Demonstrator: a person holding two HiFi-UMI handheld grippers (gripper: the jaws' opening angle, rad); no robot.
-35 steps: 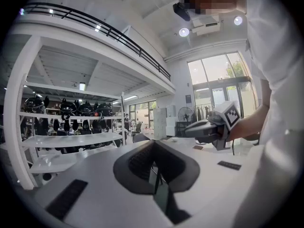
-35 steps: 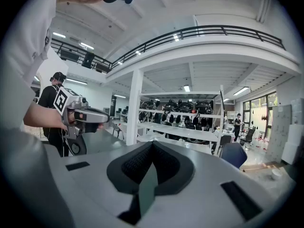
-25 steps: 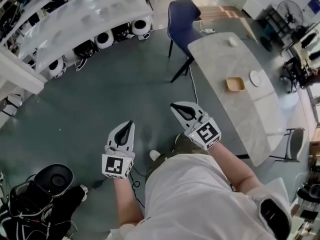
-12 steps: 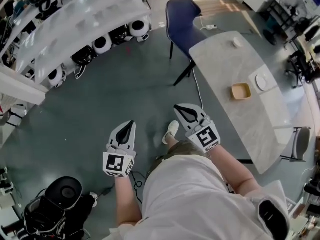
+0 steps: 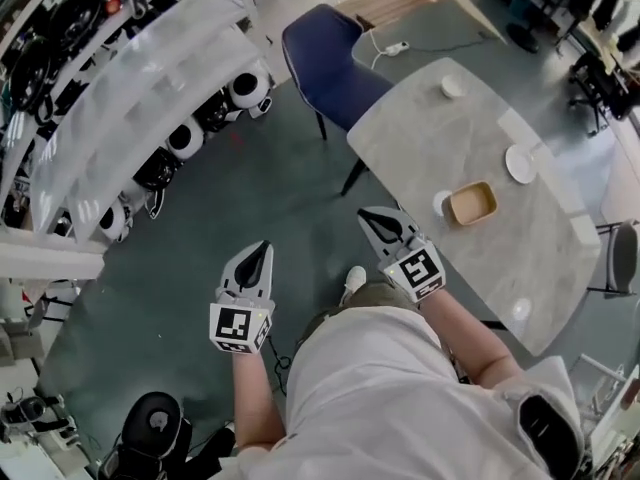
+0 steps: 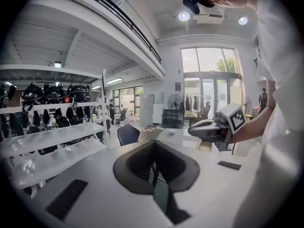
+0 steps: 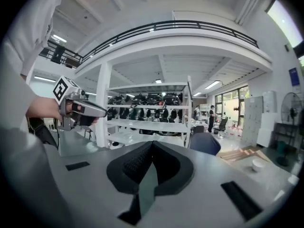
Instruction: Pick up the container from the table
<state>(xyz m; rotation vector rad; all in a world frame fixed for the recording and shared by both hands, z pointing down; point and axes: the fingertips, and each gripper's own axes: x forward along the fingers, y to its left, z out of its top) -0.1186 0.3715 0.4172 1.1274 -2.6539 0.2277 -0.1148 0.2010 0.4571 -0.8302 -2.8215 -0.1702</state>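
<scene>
The container point(image 5: 470, 203) is a shallow tan tray on the marble table point(image 5: 440, 138), near its close edge, with a small white cup point(image 5: 441, 203) touching its left side. My right gripper point(image 5: 374, 218) is shut and empty, held above the floor just left of the table's edge and a short way from the container. My left gripper point(image 5: 261, 250) is also shut and empty, further left over the floor. In the left gripper view the jaws point(image 6: 153, 151) meet with nothing between them. The right gripper view shows the same point(image 7: 152, 148).
A blue chair point(image 5: 325, 68) stands at the table's far left corner. A white plate point(image 5: 520, 163) and a small bowl point(image 5: 453, 86) lie further along the table. White shelves point(image 5: 150, 78) with helmets run along the left. Black equipment point(image 5: 155, 430) sits on the floor at lower left.
The person has stepped toward the table, which has come closer, so the container now lies just right of the right gripper. Both grippers stay shut.
</scene>
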